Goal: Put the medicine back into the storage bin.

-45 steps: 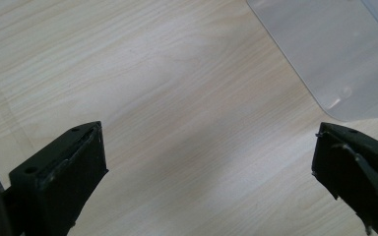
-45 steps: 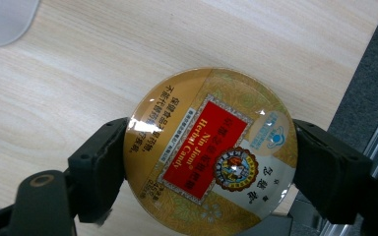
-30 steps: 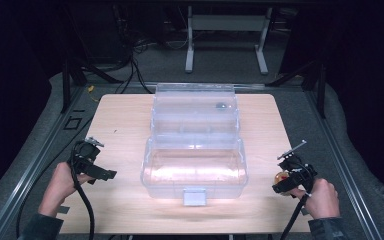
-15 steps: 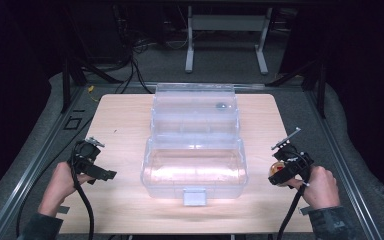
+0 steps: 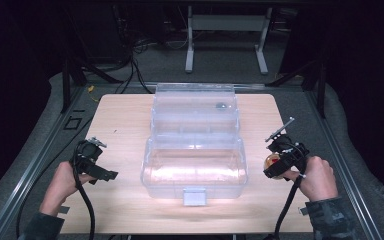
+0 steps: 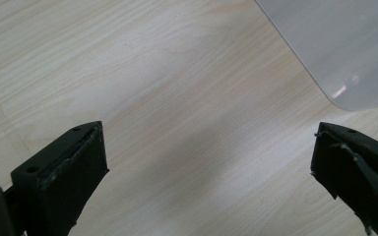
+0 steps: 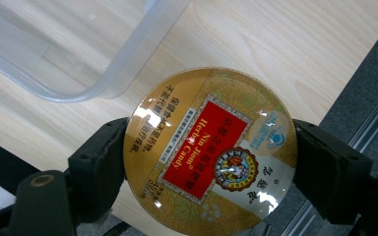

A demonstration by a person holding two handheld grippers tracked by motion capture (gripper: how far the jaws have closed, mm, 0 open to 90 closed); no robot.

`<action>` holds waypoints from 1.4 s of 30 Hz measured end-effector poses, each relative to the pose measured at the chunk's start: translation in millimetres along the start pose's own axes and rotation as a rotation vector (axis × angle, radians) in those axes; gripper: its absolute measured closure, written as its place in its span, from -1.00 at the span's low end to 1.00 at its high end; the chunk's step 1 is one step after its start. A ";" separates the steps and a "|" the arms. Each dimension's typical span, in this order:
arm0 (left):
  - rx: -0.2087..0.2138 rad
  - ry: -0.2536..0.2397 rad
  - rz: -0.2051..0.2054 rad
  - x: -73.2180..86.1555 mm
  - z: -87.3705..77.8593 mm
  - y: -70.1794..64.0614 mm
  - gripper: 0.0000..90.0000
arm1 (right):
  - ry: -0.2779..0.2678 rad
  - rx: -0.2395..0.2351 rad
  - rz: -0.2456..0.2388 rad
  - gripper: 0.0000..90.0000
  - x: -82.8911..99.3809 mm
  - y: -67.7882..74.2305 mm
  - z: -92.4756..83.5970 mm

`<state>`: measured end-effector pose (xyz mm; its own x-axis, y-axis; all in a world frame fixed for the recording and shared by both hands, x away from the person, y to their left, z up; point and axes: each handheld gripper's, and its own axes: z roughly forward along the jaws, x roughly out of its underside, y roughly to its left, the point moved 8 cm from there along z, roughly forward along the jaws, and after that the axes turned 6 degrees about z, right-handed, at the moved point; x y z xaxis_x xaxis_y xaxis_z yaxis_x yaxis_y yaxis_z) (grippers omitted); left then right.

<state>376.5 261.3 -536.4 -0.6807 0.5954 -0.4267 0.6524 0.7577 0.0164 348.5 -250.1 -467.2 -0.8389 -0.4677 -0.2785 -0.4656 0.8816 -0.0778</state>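
A clear plastic box (image 5: 195,145) with its lid swung open stands in the middle of the wooden table (image 5: 120,125). My right gripper (image 5: 274,166) hovers off the box's right side, shut on a round gold candy tin (image 7: 210,150) with a red label; both jaws press its rim. The tin (image 5: 271,163) shows as a small gold disc in the high view. My left gripper (image 5: 100,172) rests at the table's left with its jaws wide open over bare wood. A corner of the box (image 6: 344,54) appears at the top right of the left gripper view.
A small dark object (image 5: 221,105) lies inside the far half of the box. A white latch tab (image 5: 195,196) sticks out at the box's near edge. Grey padding and metal rails (image 5: 35,165) border the table on both sides. A metal stand (image 5: 225,35) is behind.
My right gripper has risen from the table's right edge and moved a little towards the box, carrying the tin. The left gripper has stayed put.
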 end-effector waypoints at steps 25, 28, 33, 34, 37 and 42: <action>-0.002 0.006 0.010 -1.0 0.3 -1.6 -0.98 | 0.003 -0.046 -0.134 -0.56 -42.9 48.7 5.4; 0.002 0.006 0.017 -1.6 -0.2 -2.0 -0.98 | -0.005 -0.069 -0.143 -0.56 -48.6 56.5 10.1; 0.002 0.002 0.020 -1.7 -0.6 -2.6 -0.98 | -0.001 -0.068 -0.153 -0.56 -55.1 65.3 15.9; 0.002 0.002 0.019 -1.5 -0.3 -2.5 -0.98 | -0.003 -0.080 -0.157 -0.56 -56.7 68.0 17.8; 0.004 0.005 0.018 -0.3 1.3 -2.8 -0.98 | 0.001 -0.086 -0.169 -0.56 -59.2 73.1 22.9; 0.001 0.009 0.021 1.9 3.2 -3.4 -0.98 | 0.010 -0.103 -0.178 -0.56 -62.1 82.7 34.4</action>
<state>374.1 259.1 -540.1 -0.6697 0.6135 -0.4184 0.6671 0.7446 0.0241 371.9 -146.0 -489.3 -0.7435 -0.6165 -0.2590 -0.6325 0.7741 -0.0269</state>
